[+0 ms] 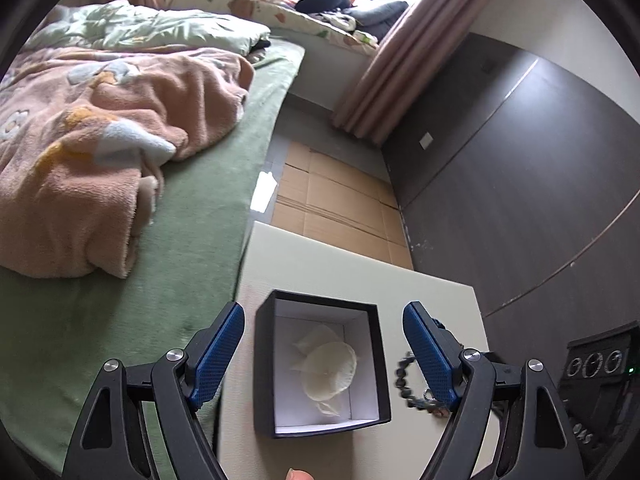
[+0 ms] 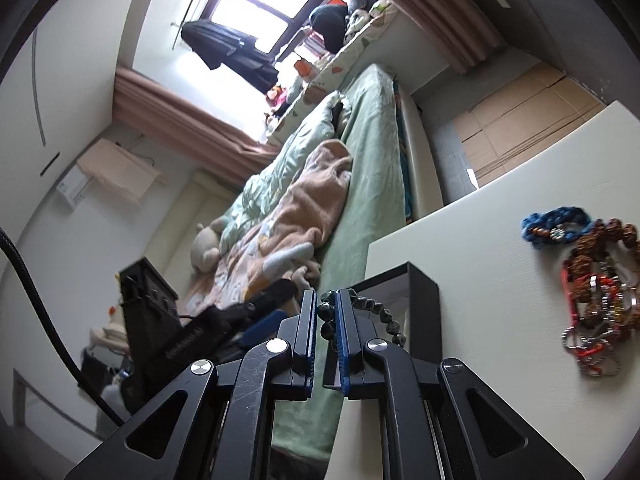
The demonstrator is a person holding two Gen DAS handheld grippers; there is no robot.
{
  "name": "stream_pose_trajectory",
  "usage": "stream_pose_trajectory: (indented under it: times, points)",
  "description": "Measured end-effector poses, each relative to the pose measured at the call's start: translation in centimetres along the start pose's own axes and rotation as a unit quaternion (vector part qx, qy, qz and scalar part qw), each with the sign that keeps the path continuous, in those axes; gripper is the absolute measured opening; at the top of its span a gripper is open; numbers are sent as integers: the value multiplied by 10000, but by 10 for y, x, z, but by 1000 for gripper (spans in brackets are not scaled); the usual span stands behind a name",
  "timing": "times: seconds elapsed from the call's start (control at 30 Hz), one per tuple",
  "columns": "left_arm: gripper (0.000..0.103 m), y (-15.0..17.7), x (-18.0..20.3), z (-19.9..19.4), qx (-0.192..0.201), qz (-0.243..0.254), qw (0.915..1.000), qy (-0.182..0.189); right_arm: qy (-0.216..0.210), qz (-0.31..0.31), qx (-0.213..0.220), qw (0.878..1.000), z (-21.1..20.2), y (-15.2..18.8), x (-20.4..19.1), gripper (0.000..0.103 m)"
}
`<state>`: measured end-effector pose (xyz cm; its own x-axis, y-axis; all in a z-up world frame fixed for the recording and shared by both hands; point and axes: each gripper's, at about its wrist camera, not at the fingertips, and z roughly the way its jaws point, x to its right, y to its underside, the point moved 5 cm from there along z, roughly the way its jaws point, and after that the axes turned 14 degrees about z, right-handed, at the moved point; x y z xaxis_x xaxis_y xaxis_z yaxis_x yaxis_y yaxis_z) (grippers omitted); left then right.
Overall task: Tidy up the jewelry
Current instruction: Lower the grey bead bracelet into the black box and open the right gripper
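Step in hand: I judge I'm carrying the dark bead bracelet (image 2: 362,312) to the open box (image 1: 320,364) for a drop-in.

Box: black outside, white inside, sitting on the pale tabletop (image 1: 320,264) close to its bed-side edge. In the left wrist view it lies straight ahead of the left claw (image 1: 324,354), framed between the two blue pads. A pale, round cushion-like piece (image 1: 330,372) already lies at the bottom.

Left claw: released, jaws spread wider than the box, gripping nothing. I can't tell whether either pad touches the box wall.

Right claw (image 2: 326,336): clenched on the bracelet, pads nearly together with a few beads pinched between them; the rest of the loop hangs off to the right of the fingers.

Key relation: in the right wrist view the box's near wall (image 2: 420,312) stands just beyond and slightly right of the right claw's tips, with the beads draped in front of its opening. In the left wrist view the bracelet (image 1: 412,384) shows just outside the box's right wall.

Nearer hand: the right one, since it holds the piece.

Remaining jewelry: a tangled pile (image 2: 596,300) with a blue braided band (image 2: 554,222) lies further right on the tabletop, well apart from the box.

Next move, as I judge it: swing the beads over the rim, then let go.
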<state>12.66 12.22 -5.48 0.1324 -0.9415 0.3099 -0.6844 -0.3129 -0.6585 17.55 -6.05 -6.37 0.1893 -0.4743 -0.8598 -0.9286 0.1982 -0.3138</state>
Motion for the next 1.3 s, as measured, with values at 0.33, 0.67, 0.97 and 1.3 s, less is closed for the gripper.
stream_pose_trajectory:
  times: [0.33,0.67,0.97,1.3]
  points:
    - [82,-2,-14,-9,28,-127,9999,-6,605,-259,-64,9978,38,5,2,11]
    - [82,-1,-11,-9,0,-36,10000,-27,792,-347,-419,9954,49,16,6,41]
    - [82,3,12,-6,-5,331,9994,-138,1182,-232,80,9927,-16,0,19,42]
    - [82,12,62,3,100,931,9956,-45,1878,156,370,9814,-67,-18,51,55]
